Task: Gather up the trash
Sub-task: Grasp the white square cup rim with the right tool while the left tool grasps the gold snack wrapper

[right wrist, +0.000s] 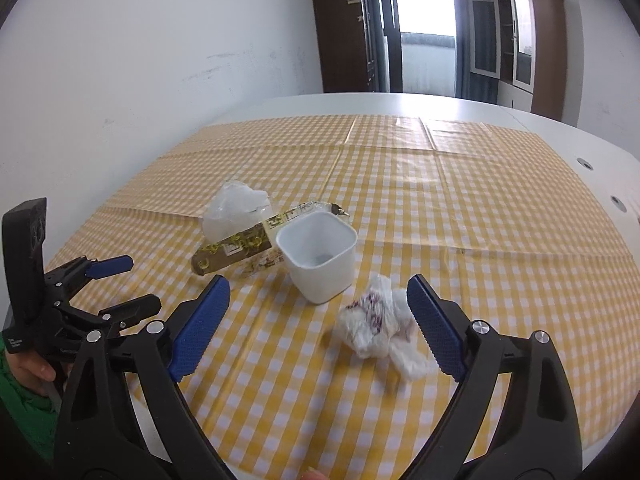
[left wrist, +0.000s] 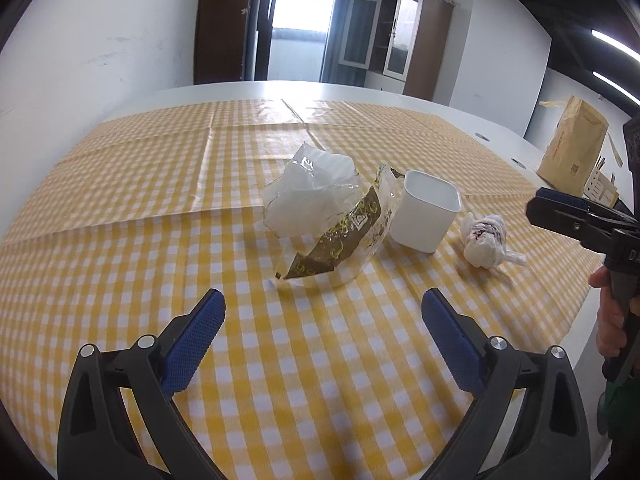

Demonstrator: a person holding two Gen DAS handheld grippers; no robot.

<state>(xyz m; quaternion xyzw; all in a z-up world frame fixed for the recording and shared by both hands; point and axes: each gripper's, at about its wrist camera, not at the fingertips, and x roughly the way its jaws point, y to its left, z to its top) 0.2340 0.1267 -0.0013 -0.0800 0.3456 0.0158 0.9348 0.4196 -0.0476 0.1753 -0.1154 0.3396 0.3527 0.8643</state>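
A crumpled clear plastic wrapper [left wrist: 310, 194] with a brown and gold printed band [left wrist: 340, 236] lies on the yellow checked tablecloth [left wrist: 160, 220]. A white square cup [left wrist: 424, 210] stands upright and empty just right of it. A crumpled white tissue with red stains [left wrist: 486, 242] lies right of the cup. My left gripper [left wrist: 322, 304] is open and empty, a little short of the wrapper. In the right wrist view my right gripper [right wrist: 318, 290] is open and empty, with the tissue [right wrist: 378, 326] between its fingers near the right one. The cup [right wrist: 318, 256] and wrapper [right wrist: 236, 210] lie beyond.
A brown paper bag [left wrist: 572, 148] stands on the white table [left wrist: 460, 120] at the far right, past the cloth's edge. My right gripper [left wrist: 560, 216] shows at the right of the left wrist view. My left gripper [right wrist: 120, 284] shows at the left of the right wrist view.
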